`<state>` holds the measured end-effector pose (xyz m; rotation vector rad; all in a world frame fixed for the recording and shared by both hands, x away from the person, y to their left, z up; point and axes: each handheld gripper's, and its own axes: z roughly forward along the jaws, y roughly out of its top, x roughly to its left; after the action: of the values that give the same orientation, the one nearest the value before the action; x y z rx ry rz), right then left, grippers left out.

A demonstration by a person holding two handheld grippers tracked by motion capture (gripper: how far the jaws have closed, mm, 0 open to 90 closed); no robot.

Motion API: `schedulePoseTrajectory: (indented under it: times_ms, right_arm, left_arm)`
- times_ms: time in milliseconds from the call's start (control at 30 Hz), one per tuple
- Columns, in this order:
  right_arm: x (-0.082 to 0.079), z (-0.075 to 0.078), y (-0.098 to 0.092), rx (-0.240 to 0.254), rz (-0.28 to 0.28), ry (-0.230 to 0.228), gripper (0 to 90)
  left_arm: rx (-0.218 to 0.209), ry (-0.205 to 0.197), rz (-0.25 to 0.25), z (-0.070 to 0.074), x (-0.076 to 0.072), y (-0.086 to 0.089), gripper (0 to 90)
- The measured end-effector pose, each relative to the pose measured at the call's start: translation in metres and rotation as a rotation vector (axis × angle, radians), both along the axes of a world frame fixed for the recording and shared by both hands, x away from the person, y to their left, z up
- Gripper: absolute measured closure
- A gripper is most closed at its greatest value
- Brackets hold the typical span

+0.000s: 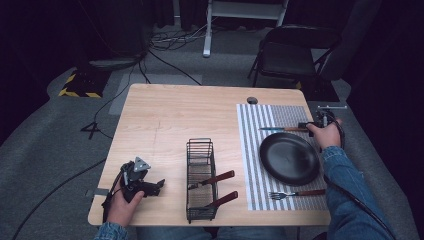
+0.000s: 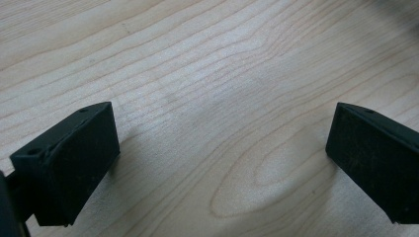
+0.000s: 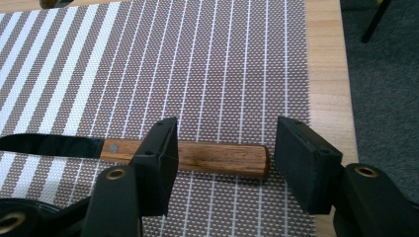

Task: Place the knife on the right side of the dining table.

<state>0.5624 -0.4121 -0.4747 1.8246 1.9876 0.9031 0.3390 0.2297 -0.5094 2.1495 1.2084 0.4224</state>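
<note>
Open fingers (image 3: 222,163) straddle knife (image 3: 185,155) near placemat (image 3: 222,59) edge.

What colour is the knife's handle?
Reddish-brown wood, on the knife; clearest in the right gripper view.

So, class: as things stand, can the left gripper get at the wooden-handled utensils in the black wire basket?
Probably yes. The left gripper rests open on the pale wooden table, beside the black wire basket, with bare tabletop between them. The wooden-handled utensils stick out its far side, so it must reach over.
</note>
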Motion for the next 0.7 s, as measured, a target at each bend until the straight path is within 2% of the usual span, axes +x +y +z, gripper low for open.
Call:
schedulePoseTrajectory:
  times_ms: [233, 533, 700]
  right_arm:
    - [-0.004, 0.014, 0.002, -0.003, 0.011, -0.033, 42.8]
    - [-0.018, 0.048, 0.016, -0.002, 0.082, -0.126, 43.4]
    - [-0.028, 0.064, 0.026, 0.003, 0.123, -0.162, 43.6]
  left_arm:
    - [0.0, 0.0, 0.0, 0.0, 0.0, 0.0, 0.2]
    - [0.0, 0.0, 0.0, 0.0, 0.0, 0.0, 0.2]
    - [-0.001, 0.001, 0.0, 0.0, 0.0, 0.0, 0.1]
